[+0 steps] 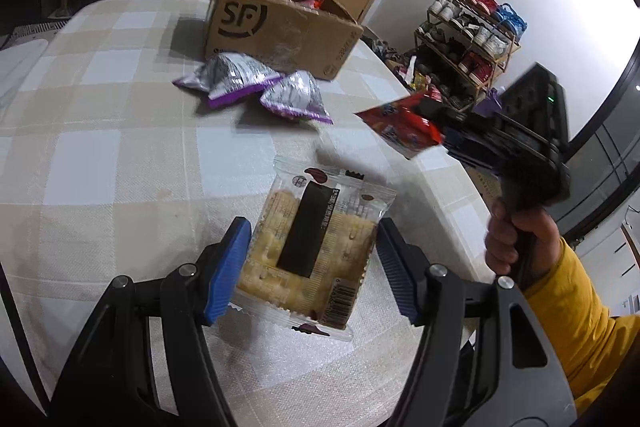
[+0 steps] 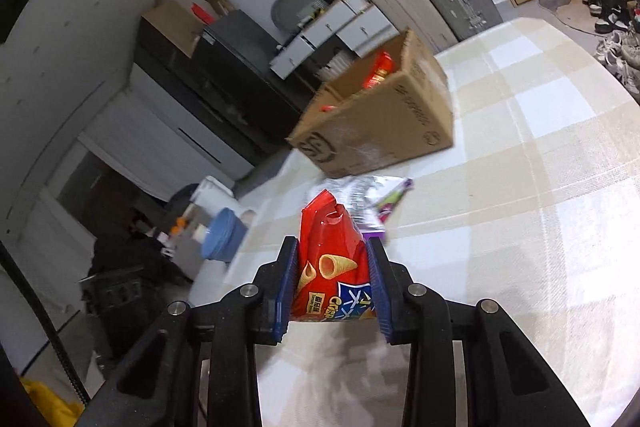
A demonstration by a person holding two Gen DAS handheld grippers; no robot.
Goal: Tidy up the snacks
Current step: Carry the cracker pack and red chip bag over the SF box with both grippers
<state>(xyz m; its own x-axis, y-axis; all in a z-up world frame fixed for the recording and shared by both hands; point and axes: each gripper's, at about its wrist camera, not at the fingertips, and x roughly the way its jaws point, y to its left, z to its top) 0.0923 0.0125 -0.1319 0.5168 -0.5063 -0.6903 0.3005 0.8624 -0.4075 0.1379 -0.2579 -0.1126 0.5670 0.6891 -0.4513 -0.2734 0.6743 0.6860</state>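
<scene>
Right gripper (image 2: 332,287) jaws clamped on red chip bag (image 2: 334,267), lifted, box (image 2: 384,123) ahead. Left gripper (image 1: 310,267) jaws wide, cracker pack (image 1: 316,247) flat on table (image 1: 120,147) between them, probably untouched. Light, crinkly, fragile; pinch edges.

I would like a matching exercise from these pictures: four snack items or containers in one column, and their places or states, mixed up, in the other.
Column 1
1. red snack bag
2. clear cracker packet
3. purple and silver bags
4. cardboard box

Column 2
a. lying on the tablecloth just in front of the box
b. lying flat between the open pads of the left claw
c. open on top, red packets inside
d. gripped in the right claw, above the table

Pairs: 1-d, 2-b, 3-a, 4-c
</scene>
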